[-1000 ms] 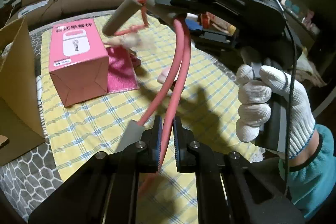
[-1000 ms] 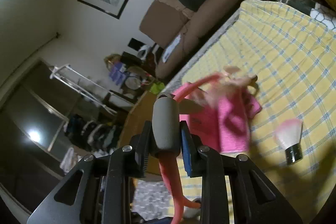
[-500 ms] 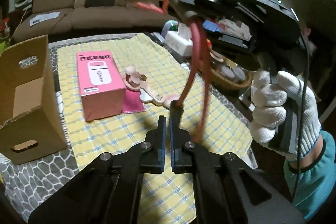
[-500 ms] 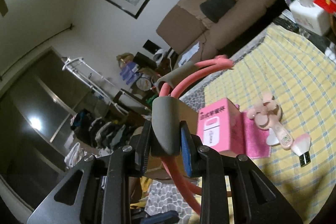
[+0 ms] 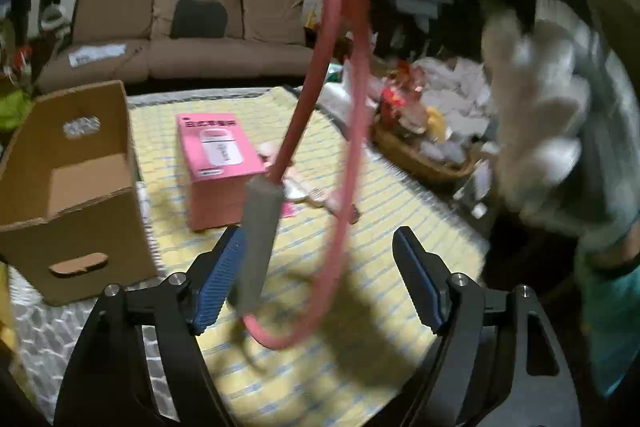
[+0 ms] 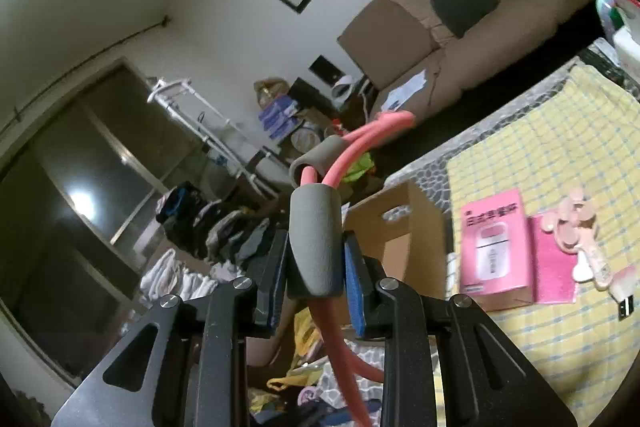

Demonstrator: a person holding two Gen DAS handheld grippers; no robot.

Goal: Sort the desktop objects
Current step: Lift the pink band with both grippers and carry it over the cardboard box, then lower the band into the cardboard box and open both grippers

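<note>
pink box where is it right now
In the left wrist view the pink box stands on the yellow checked cloth, just right of the open cardboard box.

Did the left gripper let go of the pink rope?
Yes. The left gripper was shut on the pink rope a second ago; now it is open, and the rope's gray handle hangs loose above the yellow cloth.

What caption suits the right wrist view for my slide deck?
Right gripper clamps the grey foam handle of a pink rubber resistance tube, above the open brown cardboard box.
</note>
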